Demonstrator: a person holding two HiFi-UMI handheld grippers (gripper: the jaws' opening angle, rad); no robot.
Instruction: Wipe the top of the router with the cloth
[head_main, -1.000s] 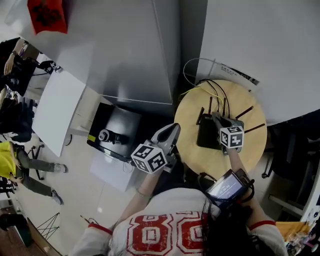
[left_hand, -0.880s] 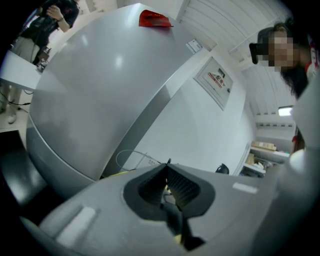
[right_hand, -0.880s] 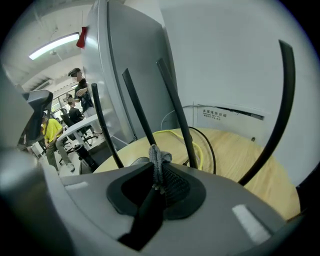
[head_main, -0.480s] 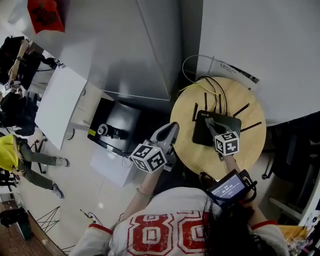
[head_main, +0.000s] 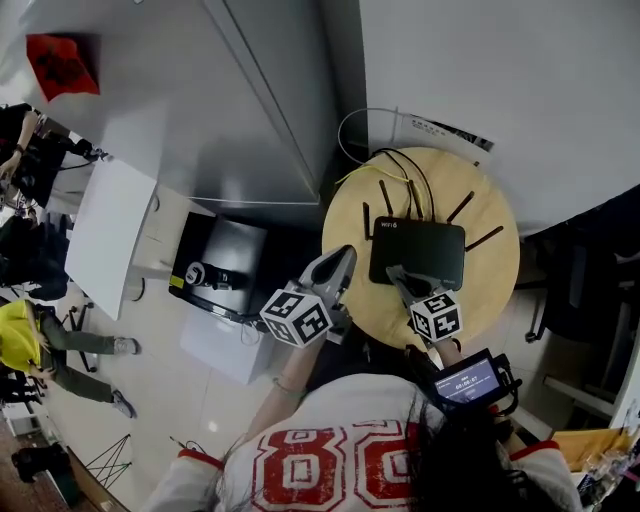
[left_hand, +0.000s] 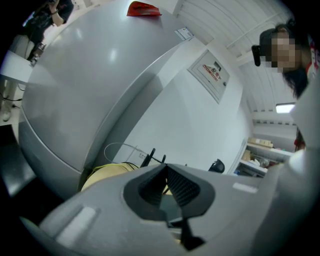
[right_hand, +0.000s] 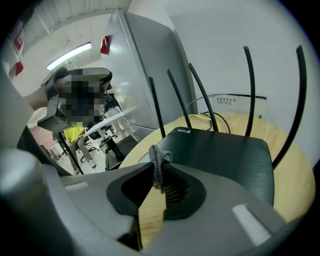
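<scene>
Right gripper view: right gripper (right_hand: 161, 175) pinches only a thin fold of cloth (right_hand: 158, 159), left gripper (left_hand: 166, 175) closed on nothing. Dragging across the router (right_hand: 225, 155) might tug that cloth loose.

You're in what looks like an office workroom: tall grey cabinets (head_main: 250, 90), a white desk (head_main: 110, 235), a seated person (head_main: 25, 340) nearby, a strip light (right_hand: 70, 55) overhead, stocked shelves (left_hand: 260, 160) and a wall notice (left_hand: 212, 75).

cloth (right_hand: 159, 161) mostly hidden, wall notice (right_hand: 234, 103) unreadable
</scene>
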